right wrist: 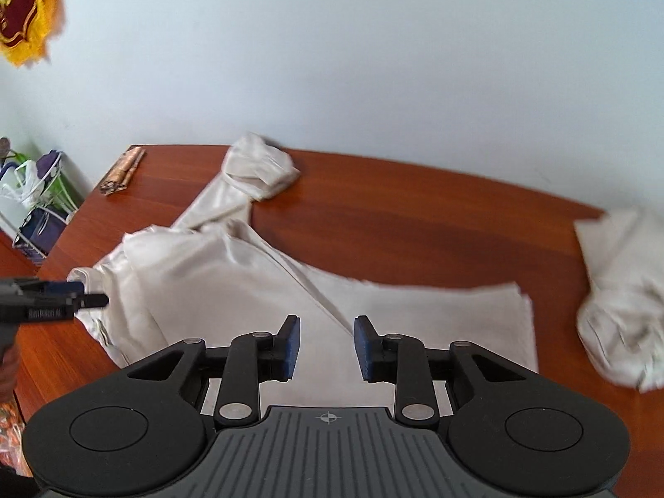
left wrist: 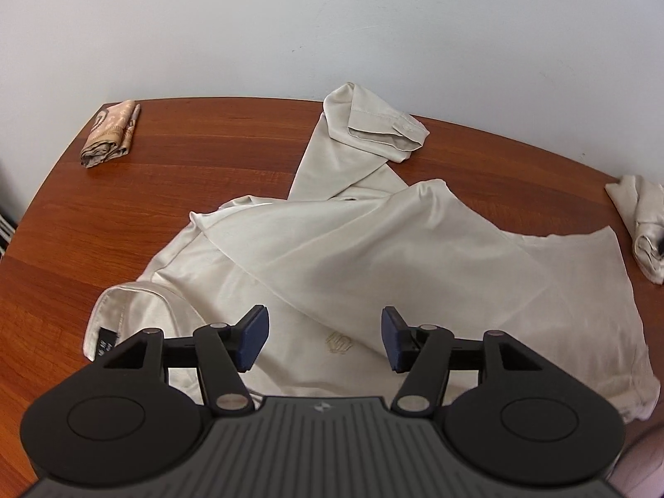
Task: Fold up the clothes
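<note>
Broadly, the worktop (left wrist: 207,174) is a red-brown wooden slab against a pale wall, and most of its middle is taken by the shirt (left wrist: 352,265), a cream, long-sleeved garment lying spread but rumpled. Its body is partly doubled, with a raised ridge of cloth running across it, and its hem reaches toward the near right. One sleeve (left wrist: 332,157) stretches away toward the wall, and its cuff (left wrist: 386,128) is turned back on itself near the far edge. The collar (left wrist: 124,311), with a dark label inside, lies at the near left. A second pale cloth (left wrist: 643,228) sits bunched at the right edge, well apart from the shirt, and a patterned folded cloth (left wrist: 110,133) rests at the far left corner. By the look of it, the shirt is mid-fold: neither flat nor a tidy packet, so the step in hand seems to be arranging the body and sleeve. The left tongs (left wrist: 323,342) hover over the chest, near a small embroidered mark, with pads wide apart and holding nothing. The right tongs (right wrist: 325,346) hang over the lower body, near a long crease, also parted and empty. A next move would likely call for pinching a free edge, perhaps the outstretched sleeve or a side seam, and carrying it across without dragging the loose layers beneath.
</note>
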